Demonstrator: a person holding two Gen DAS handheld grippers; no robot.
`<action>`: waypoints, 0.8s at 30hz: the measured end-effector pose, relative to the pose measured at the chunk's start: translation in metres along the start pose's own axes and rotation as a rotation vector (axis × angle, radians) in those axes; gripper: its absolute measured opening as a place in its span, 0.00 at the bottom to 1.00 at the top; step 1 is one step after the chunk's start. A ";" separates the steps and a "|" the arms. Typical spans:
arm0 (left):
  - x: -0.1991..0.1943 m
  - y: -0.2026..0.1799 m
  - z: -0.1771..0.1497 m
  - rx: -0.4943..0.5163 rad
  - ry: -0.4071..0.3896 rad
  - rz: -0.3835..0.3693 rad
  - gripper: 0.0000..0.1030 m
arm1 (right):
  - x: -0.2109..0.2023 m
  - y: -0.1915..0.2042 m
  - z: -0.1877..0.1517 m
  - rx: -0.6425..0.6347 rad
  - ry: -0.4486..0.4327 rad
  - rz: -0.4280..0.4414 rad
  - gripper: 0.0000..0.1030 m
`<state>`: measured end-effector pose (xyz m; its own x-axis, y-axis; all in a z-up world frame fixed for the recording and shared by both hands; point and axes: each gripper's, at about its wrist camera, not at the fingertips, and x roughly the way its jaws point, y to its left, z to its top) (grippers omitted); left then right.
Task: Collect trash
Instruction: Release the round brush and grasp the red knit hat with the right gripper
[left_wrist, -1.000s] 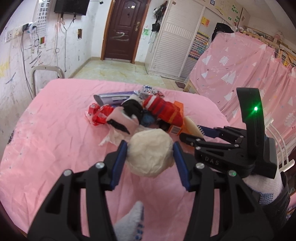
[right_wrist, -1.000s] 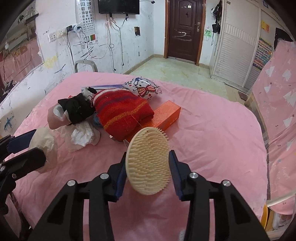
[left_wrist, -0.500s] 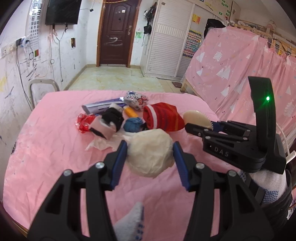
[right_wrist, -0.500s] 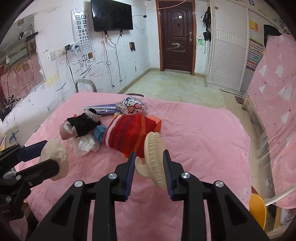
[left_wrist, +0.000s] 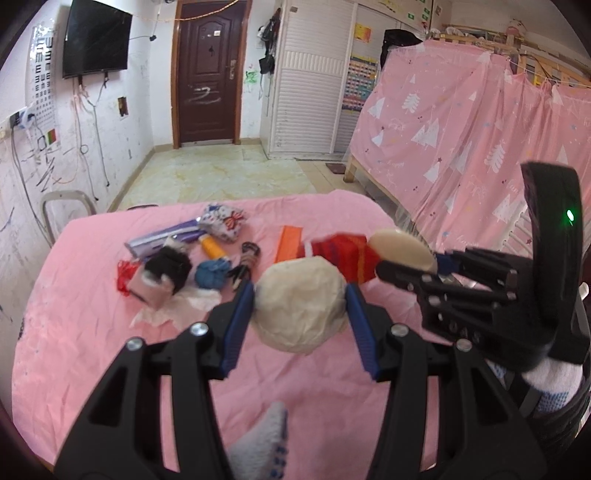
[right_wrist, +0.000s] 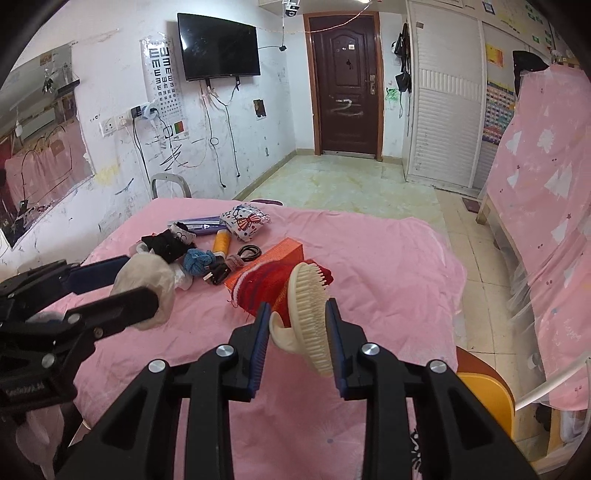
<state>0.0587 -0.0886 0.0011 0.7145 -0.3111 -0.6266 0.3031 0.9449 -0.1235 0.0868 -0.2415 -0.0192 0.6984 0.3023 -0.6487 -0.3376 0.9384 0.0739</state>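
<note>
In the left wrist view my left gripper (left_wrist: 299, 291) is shut on a cream crumpled wad (left_wrist: 295, 314), held above the pink-covered table (left_wrist: 74, 332). My right gripper (right_wrist: 297, 314) is shut on a cream round bristle brush (right_wrist: 308, 295), which stands edge-on between the blue pads. The left wrist view shows the right gripper (left_wrist: 406, 264) with the brush (left_wrist: 400, 245) beside mine on the right. In the right wrist view, the left gripper (right_wrist: 122, 280) and wad (right_wrist: 147, 277) are at the left. White tissue (left_wrist: 173, 310) and a red wrapper (left_wrist: 123, 273) lie in the pile beyond.
The pile also holds a red knit cloth (right_wrist: 266, 284), an orange box (right_wrist: 284, 251), a blue knit ball (right_wrist: 197, 260), black cloth (right_wrist: 166, 243), a patterned pouch (right_wrist: 243, 221), a purple tube (right_wrist: 195, 227) and hair ties (right_wrist: 249, 253). An orange-yellow object (right_wrist: 487, 395) sits past the table's right edge.
Both grippers have risen and drawn back from the pile with their loads. The right jaws narrowed and the brush turned from face-on to edge-on.
</note>
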 end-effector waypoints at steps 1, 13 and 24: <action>0.005 -0.003 0.004 -0.001 0.002 -0.015 0.48 | -0.003 -0.003 -0.002 0.004 -0.002 -0.003 0.19; 0.051 -0.048 0.034 0.029 0.036 -0.084 0.48 | -0.033 -0.048 -0.030 0.078 -0.016 -0.005 0.20; 0.050 -0.040 0.032 0.013 0.030 -0.017 0.48 | 0.002 -0.040 -0.029 0.062 0.077 0.104 0.21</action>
<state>0.1031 -0.1449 -0.0006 0.6902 -0.3234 -0.6474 0.3232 0.9382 -0.1240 0.0833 -0.2836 -0.0454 0.6107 0.3869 -0.6909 -0.3641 0.9120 0.1889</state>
